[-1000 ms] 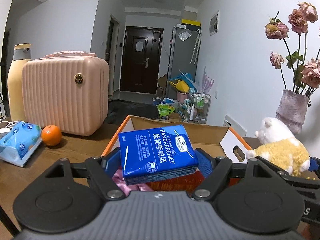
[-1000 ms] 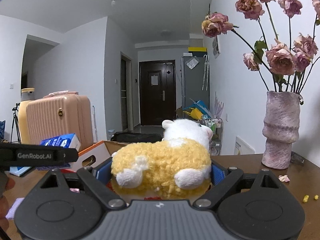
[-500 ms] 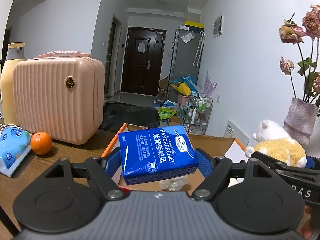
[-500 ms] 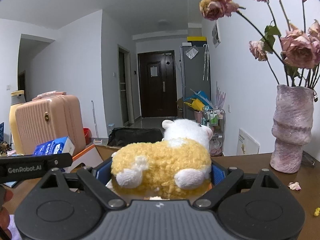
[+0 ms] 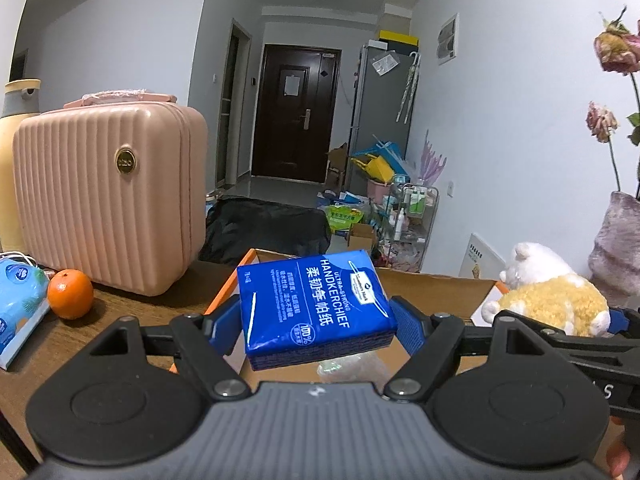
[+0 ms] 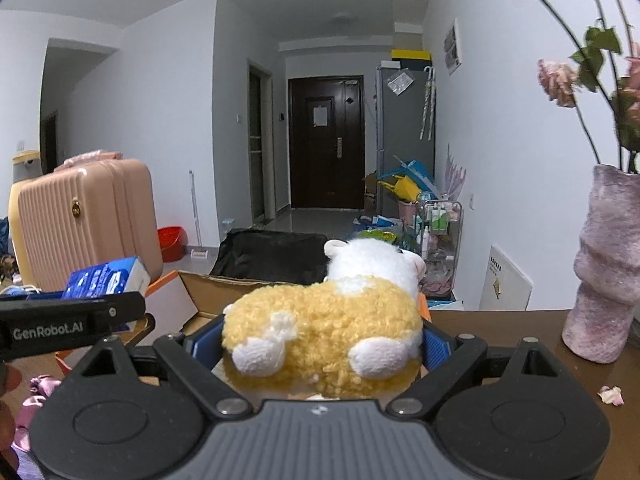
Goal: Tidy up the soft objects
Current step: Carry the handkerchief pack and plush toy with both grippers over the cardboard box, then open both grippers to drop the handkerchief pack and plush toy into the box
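Note:
My left gripper is shut on a blue handkerchief tissue pack and holds it above the open cardboard box. My right gripper is shut on a yellow and white plush toy, held over the box's right side. The plush also shows at the right in the left wrist view. The tissue pack also shows at the left in the right wrist view. A clear plastic item lies inside the box.
A pink suitcase, an orange and a light blue wipes pack stand on the table's left. A purple vase with dried roses stands at the right. Pink cloth lies near the left edge.
Both grippers have risen and moved forward over the box with their loads still held. The box's inside shows lower in the left wrist view.

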The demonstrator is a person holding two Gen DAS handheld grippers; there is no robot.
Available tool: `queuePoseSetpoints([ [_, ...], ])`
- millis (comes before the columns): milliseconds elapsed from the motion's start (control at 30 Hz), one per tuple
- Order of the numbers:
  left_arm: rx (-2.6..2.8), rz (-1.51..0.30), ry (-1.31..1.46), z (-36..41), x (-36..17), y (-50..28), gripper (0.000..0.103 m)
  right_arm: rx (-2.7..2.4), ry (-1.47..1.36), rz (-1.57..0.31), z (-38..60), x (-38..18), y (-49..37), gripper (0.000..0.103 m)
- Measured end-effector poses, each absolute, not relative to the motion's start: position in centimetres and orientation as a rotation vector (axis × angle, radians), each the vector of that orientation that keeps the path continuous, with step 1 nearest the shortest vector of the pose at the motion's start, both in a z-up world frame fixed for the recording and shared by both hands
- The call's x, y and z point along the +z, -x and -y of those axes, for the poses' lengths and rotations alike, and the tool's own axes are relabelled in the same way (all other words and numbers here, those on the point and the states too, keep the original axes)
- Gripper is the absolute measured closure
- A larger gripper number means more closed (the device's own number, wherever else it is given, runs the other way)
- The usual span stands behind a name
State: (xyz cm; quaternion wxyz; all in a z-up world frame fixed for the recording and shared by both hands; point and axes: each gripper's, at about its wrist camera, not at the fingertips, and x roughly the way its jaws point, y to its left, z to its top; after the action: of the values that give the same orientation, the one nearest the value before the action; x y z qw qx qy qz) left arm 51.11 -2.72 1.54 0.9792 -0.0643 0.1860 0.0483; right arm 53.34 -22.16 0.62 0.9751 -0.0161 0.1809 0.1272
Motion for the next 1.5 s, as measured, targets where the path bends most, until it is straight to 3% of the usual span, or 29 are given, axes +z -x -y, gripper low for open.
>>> queuePoseSetpoints([
  [1200, 0.17, -0.522, 0.073, 1.9, -2.7, -56.9, 0.023, 0.215, 0.142, -0.49, 19.9, -2.9, -58.2, 0.007],
  [1267, 0.166, -0.52, 0.08, 1.9, -2.5, -56.8, 0.022, 0.213, 0.142, -0.495, 19.9, -2.6, -58.6, 0.006],
  [1500, 0.196, -0.475, 0.073, 1.9, -2.2, -56.2, 0.001, 0.196, 0.138, -0.507, 20.2, -2.7, -58.9, 0.0],
])
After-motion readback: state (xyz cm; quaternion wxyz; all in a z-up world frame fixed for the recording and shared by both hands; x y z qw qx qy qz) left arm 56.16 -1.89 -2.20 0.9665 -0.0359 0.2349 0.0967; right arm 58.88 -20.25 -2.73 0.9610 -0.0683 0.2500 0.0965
